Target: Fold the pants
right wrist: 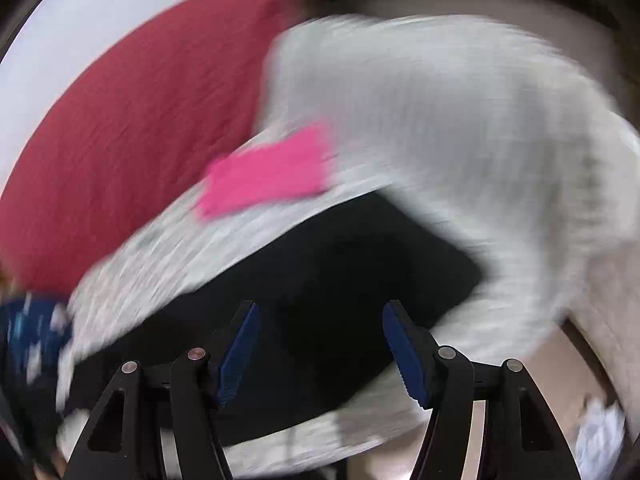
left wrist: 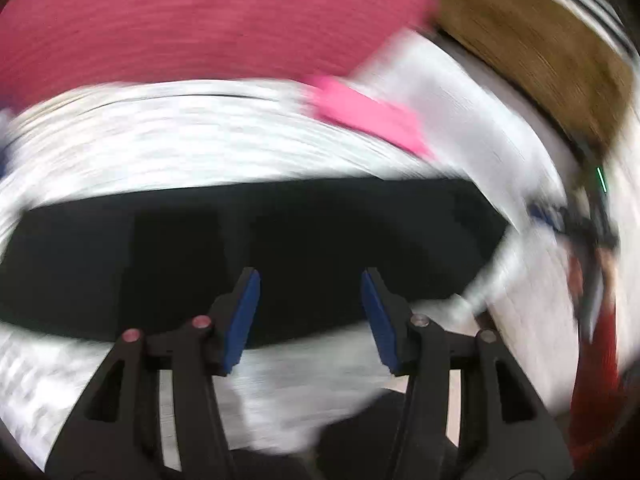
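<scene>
Black gripper frames with blue-padded fingers fill the bottom of both wrist views. Left gripper: fingers spread apart, nothing between the pads, dark cloth visible through the gap. Right gripper: fingers likewise parted, gap empty, neither pad pressing on fabric.

Just beyond both sets of fingertips lie the pants, black, on a white bedcover. Both views are heavily motion-blurred, so seams, waistband and leg openings cannot be made out. In the left view the garment reads as one wide, flat, dark band running across the frame with a fairly straight far edge. In the right view it reads as a compact dark slab with a rounded corner at the right side and a smooth, flat surface; no loose legs trail off it. Whether it is in layers cannot be told.

Bedcover is pale, faintly patterned, bunched up higher to the right in the right view. On it, past the pants and apart from them, sits a bright pink flat piece, rectangular. Farther back, a large dark red cloth spreads across the rear. At far right of the left view, a brown wooden surface.
</scene>
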Demonstrator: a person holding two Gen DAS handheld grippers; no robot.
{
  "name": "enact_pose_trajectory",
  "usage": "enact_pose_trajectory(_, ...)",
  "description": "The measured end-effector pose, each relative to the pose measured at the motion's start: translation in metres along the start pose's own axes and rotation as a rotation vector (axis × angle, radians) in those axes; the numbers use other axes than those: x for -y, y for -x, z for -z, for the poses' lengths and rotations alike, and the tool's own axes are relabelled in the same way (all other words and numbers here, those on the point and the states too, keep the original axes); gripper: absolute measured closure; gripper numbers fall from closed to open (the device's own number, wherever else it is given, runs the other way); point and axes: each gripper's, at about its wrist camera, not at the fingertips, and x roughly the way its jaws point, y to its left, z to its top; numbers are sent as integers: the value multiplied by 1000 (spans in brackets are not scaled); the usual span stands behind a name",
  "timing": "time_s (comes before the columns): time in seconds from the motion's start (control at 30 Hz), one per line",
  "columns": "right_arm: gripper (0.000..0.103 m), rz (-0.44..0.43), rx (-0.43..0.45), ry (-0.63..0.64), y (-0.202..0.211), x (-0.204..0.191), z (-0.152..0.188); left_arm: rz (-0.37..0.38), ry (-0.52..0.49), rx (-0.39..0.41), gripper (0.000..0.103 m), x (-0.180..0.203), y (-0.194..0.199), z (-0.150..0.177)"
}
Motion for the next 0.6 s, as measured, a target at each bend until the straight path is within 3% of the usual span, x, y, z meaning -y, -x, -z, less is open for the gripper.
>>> enact_pose_trajectory(0.03, 37, -49, -43, 63, -12, -31, 8, -72, 102, 33, 49, -40, 17, 2)
enact_pose_trajectory(0.13, 37, -187, -171, 231, -49, -118, 37, -216, 258, 86, 49, -110, 52, 16)
enact_pose_trajectory(0.2, 37, -253, -236, 343, -69, -179, 58, -269, 332, 104, 49, -144, 69, 30)
enact_pose_trajectory(0.33, 37, -370, -310, 543, -93, -283, 99, -231, 485, 88, 49, -195, 79, 59)
enact_pose_trajectory(0.47, 37, -467, -370, 648, -112, -353, 130, -195, 490, 57, 49, -207, 59, 58)
enact_pose_trajectory(0.6, 37, -478, -401, 698, -122, -393, 149, -192, 492, 32, 46, -215, 39, 49)
